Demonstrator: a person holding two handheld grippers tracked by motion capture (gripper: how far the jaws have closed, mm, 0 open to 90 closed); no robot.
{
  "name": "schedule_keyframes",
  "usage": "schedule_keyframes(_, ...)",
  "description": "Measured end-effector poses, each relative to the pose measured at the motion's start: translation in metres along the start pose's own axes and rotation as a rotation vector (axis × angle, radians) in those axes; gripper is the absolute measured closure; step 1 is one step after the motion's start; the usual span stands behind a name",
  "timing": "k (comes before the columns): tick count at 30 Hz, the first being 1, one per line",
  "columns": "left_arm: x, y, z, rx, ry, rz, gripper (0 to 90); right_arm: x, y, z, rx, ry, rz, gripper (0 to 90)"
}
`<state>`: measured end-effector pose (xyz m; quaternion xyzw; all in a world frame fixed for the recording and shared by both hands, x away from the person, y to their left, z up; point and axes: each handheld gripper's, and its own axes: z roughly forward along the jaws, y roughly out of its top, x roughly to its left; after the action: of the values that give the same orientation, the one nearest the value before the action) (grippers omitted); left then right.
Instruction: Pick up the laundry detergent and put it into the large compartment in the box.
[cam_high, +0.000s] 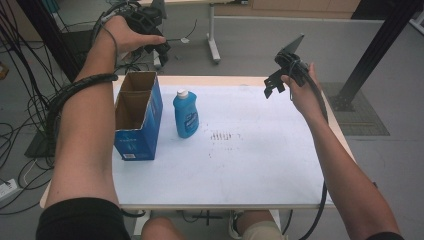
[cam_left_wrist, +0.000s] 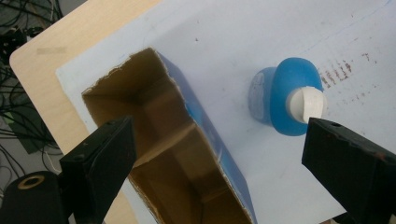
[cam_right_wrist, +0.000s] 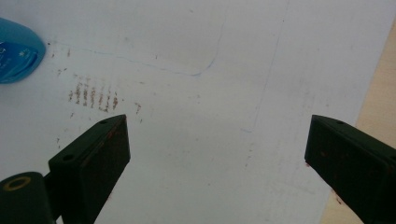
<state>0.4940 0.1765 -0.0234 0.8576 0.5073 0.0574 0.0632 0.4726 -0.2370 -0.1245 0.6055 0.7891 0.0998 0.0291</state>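
The worktop carries a white sheet with a wooden margin exposed along its right and near edges. A blue cardboard box stands near the left edge, its top torn open and its brown interior split by a divider into two compartments. A blue bottle with a white cap stands upright just beside the box on its right, apart from it, toward the far edge. A patch of brown smudge marks lies on the sheet to the right of the bottle, near the centre.

The left gripper is held in the air beyond the far-left corner, above floor level and well clear of both items. In the left gripper view, its jaws stand wide apart with nothing between them; the open box appears below, between the jaws, and the bottle sits near the right-hand jaw, seen from above.

The right gripper is held above the far-right corner. In the right gripper view, its jaws are likewise spread wide and released, grasping nothing, looking down on bare sheet with the bottle base at the upper left and the smudge marks beside it.
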Motion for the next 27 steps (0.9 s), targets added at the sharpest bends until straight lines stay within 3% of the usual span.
schedule_keyframes(16, 0.003, -0.0005, 0.0028, -0.005, -0.007, 0.003, 10.5, 0.0008, 0.0013, 0.001, 0.007, -0.004, 0.004, 6.7)
schedule_keyframes(27, -0.0019, 0.0036, 0.0044, 0.002, -0.014, 0.023, 10.5, -0.0024, -0.0003, -0.0001, 0.005, -0.003, 0.006, 6.7)
